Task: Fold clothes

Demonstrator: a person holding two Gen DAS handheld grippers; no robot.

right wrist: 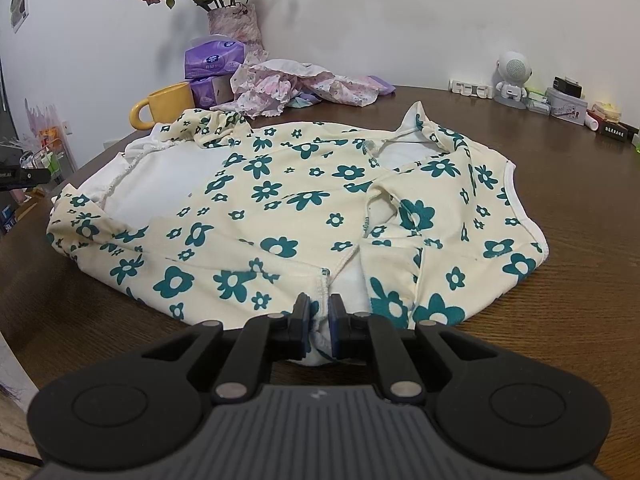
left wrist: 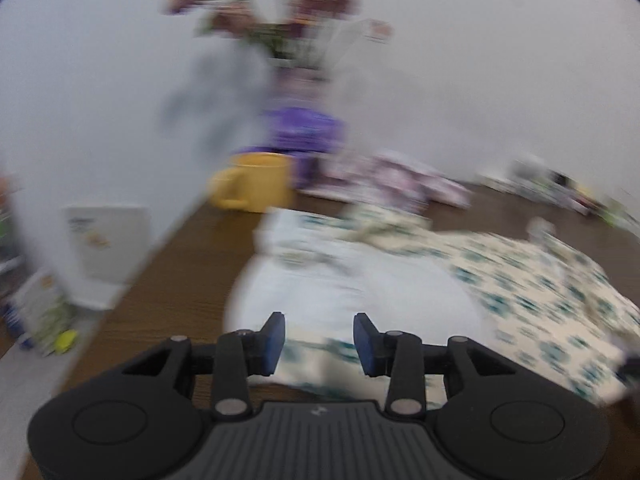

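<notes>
A cream garment with teal flowers [right wrist: 280, 208] lies spread on the brown table [right wrist: 580, 240], its white lining showing at the left. My right gripper [right wrist: 320, 322] is shut on the garment's near hem, where a bunched edge sits between the pads. In the blurred left wrist view the same garment [left wrist: 500, 280] lies ahead. My left gripper [left wrist: 319, 340] is open and empty over the garment's near edge, its blue pads [left wrist: 276, 340] apart.
At the back stand a yellow mug [right wrist: 164, 106], purple tissue packs [right wrist: 214, 66], a vase of flowers [right wrist: 236, 20] and a crumpled pink floral garment [right wrist: 304, 84]. A white speaker figure [right wrist: 512, 76] and small boxes [right wrist: 568, 104] sit at the back right.
</notes>
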